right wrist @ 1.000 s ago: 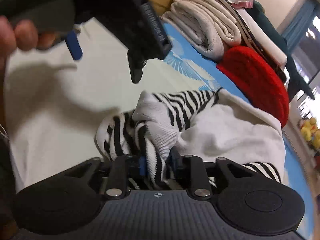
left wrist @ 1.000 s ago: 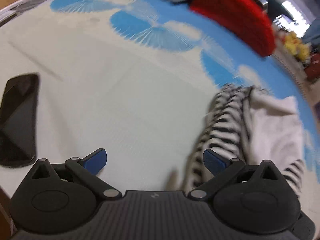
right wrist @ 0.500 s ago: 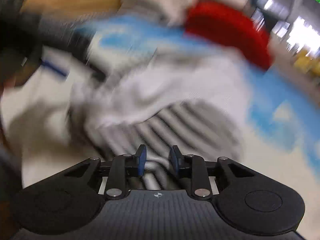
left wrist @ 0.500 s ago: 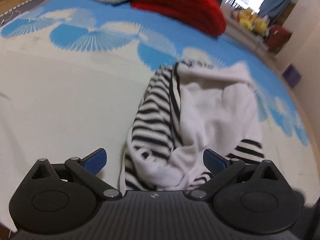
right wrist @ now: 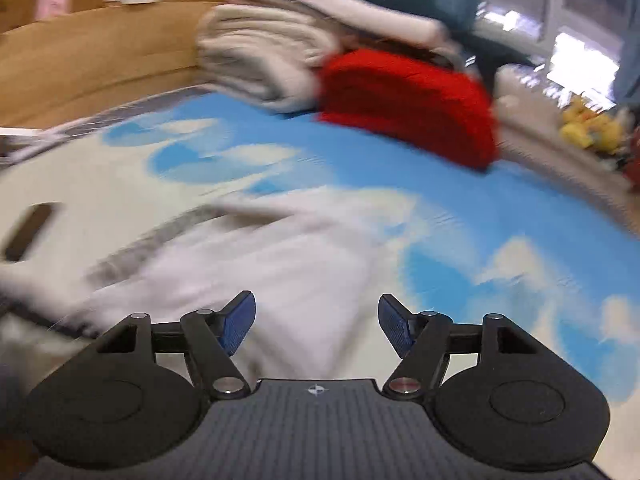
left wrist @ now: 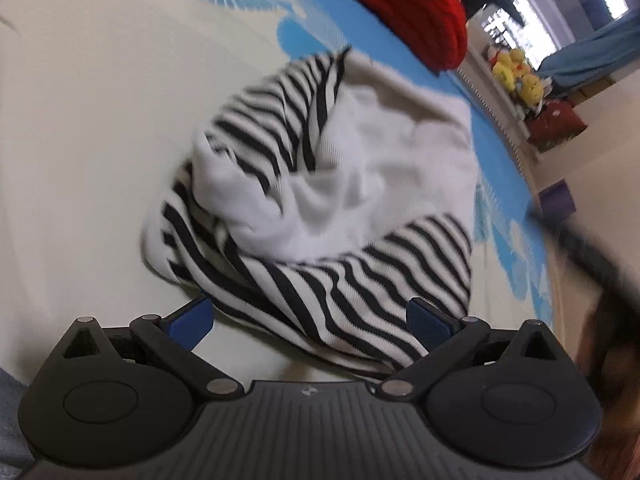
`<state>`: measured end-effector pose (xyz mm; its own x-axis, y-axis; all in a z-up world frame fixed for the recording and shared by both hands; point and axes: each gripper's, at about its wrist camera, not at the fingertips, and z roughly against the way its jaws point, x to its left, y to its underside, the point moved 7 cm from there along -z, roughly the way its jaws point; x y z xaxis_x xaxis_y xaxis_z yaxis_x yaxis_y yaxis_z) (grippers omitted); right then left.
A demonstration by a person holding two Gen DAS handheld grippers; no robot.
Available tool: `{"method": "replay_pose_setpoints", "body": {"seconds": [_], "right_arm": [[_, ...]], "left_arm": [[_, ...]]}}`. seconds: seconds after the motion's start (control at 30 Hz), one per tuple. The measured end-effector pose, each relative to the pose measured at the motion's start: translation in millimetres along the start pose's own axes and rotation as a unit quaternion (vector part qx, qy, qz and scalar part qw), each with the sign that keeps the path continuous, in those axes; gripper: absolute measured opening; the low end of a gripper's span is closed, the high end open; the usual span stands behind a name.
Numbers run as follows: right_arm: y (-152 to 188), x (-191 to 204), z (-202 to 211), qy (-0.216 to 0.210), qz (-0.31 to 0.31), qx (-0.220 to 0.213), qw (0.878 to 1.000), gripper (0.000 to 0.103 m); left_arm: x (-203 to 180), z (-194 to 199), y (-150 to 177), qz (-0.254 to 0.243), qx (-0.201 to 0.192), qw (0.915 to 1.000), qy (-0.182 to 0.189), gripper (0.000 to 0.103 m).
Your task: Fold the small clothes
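On the cream-and-blue bedspread (left wrist: 100, 128) the striped top (left wrist: 320, 208) lies crumpled between both grippers, the left gripper (left wrist: 308, 320) spread wide straddling its near hem, the right gripper (right wrist: 316, 320) likewise spread and empty, seemingly ready to regrip for a fold

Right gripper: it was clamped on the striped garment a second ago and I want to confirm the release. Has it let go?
Yes. The right gripper now stands open, its jaws apart over the striped garment, which lies on the blue-patterned sheet.
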<state>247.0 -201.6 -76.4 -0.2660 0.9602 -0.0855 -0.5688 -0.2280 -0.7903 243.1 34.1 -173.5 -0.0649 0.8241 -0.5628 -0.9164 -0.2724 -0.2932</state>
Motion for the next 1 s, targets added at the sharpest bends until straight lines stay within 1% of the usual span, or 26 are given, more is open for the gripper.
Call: {"method": "replay_pose_setpoints", "body": {"seconds": [0.03, 0.07, 0.13, 0.2, 0.27, 0.3, 0.33, 0.37, 0.4, 0.43, 0.47, 0.5, 0.53, 0.57, 0.6, 0.63, 0.67, 0.7, 0.77, 0.8, 0.83, 0.87, 0.9, 0.93, 1.0], "right_arm": [[-7.1, -16.9, -13.4, -0.004, 0.005, -0.007, 1.0, 0.07], [-16.1, -26.1, -26.8, -0.02, 0.012, -0.007, 1.0, 0.07], [-31.9, -29.4, -51.1, -0.052, 0.033, -0.01, 0.998, 0.069], [-39.8, -15.2, -78.8, -0.093, 0.082, 0.004, 0.992, 0.069], [-40.2, 2.1, -101.1, -0.112, 0.139, 0.019, 0.984, 0.069], [-39.4, 10.8, -112.7, -0.113, 0.175, 0.025, 0.978, 0.068], [-41.5, 16.3, -123.7, -0.108, 0.197, 0.025, 0.974, 0.068], [-48.1, 17.1, -136.7, -0.102, 0.202, 0.024, 0.974, 0.068], [-58.3, 11.5, -150.2, -0.095, 0.18, 0.021, 0.979, 0.068], [-70.2, 2.0, -160.0, -0.093, 0.139, 0.018, 0.986, 0.068], [-84.4, -13.4, -173.0, -0.099, 0.072, 0.018, 0.992, 0.068], [-93.7, -28.2, -183.6, -0.097, 0.016, 0.02, 0.995, 0.068], [-97.2, -41.1, -193.9, -0.08, -0.02, 0.029, 0.996, 0.068], [-96.4, -51.4, -205.5, -0.058, -0.039, 0.045, 0.997, 0.068], [-94.6, -58.4, -209.1, -0.048, -0.047, 0.048, 0.997, 0.067], [-93.4, -65.3, -208.6, -0.044, -0.062, 0.04, 0.996, 0.064], [-92.0, -74.7, -206.6, -0.057, -0.093, 0.039, 0.993, 0.064], [-88.7, -82.3, -204.7, -0.081, -0.13, 0.044, 0.987, 0.064], [-80.9, -100.6, -198.3, -0.129, -0.21, 0.046, 0.968, 0.065], [-74.9, -109.0, -194.1, -0.141, -0.23, 0.044, 0.962, 0.068], [-67.3, -113.9, -191.1, -0.153, -0.238, 0.043, 0.958, 0.074], [-55.4, -116.9, -187.8, -0.168, -0.24, 0.052, 0.955, 0.077], [-45.4, -117.7, -187.2, -0.18, -0.237, 0.067, 0.952, 0.084], [-35.9, -118.0, -183.1, -0.188, -0.235, 0.085, 0.95, 0.087], [-17.1, -112.3, -188.9, -0.198, -0.232, 0.118, 0.945, 0.087]], "left_arm": [[-0.1, -6.4, 0.2, -0.002, 0.007, 0.9999, -0.01, 0.102], [1.0, -12.0, -1.9, 0.0, 0.009, 0.9998, -0.018, 0.102], [4.4, -20.2, -6.3, 0.005, 0.007, 0.9994, -0.033, 0.102], [9.6, -25.0, -12.2, 0.004, 0.001, 0.9987, -0.051, 0.102], [17.2, -28.0, -17.6, 0.011, 0.003, 0.9982, -0.059, 0.102], [21.4, -29.7, -19.4, 0.016, 0.003, 0.9981, -0.06, 0.102], [25.9, -28.3, -21.7, 0.019, 0.001, 0.998, -0.061, 0.102], [28.5, -26.8, -24.2, 0.019, -0.001, 0.998, -0.061, 0.102], [29.6, -26.5, -25.9, 0.015, -0.003, 0.9978, -0.064, 0.102], [30.6, -27.9, -28.1, 0.011, -0.003, 0.9976, -0.068, 0.102], [31.5, -27.8, -28.9, 0.01, -0.004, 0.9975, -0.07, 0.102], [32.3, -28.9, -30.3, 0.008, -0.005, 0.9974, -0.072, 0.102], [32.6, -29.8, -31.4, 0.006, -0.005, 0.9973, -0.073, 0.102], [32.5, -30.2, -31.9, 0.005, -0.005, 0.9973, -0.073, 0.102], [32.8, -30.6, -32.2, 0.006, -0.004, 0.9973, -0.073, 0.102], [33.0, -31.3, -32.3, 0.005, -0.003, 0.9972, -0.074, 0.103], [33.0, -30.7, -31.5, 0.002, -0.002, 0.9972, -0.075, 0.103], [32.9, -30.7, -31.3, 0.0, -0.002, 0.9971, -0.076, 0.103], [33.9, -29.3, -30.4, 0.004, -0.001, 0.9977, -0.068, 0.103], [34.2, -27.7, -29.9, 0.014, 0.0, 0.9983, -0.056, 0.103], [34.2, -27.3, -28.6, 0.03, 0.004, 0.999, -0.035, 0.103], [34.1, -27.8, -26.1, 0.047, 0.012, 0.9988, -0.011, 0.103], [33.5, -30.0, -24.0, 0.071, 0.024, 0.997, 0.02, 0.103], [32.3, -30.7, -20.6, 0.086, 0.032, 0.9951, 0.038, 0.103], [30.1, -34.0, -21.0, 0.104, 0.029, 0.9934, 0.039, 0.103]]}}
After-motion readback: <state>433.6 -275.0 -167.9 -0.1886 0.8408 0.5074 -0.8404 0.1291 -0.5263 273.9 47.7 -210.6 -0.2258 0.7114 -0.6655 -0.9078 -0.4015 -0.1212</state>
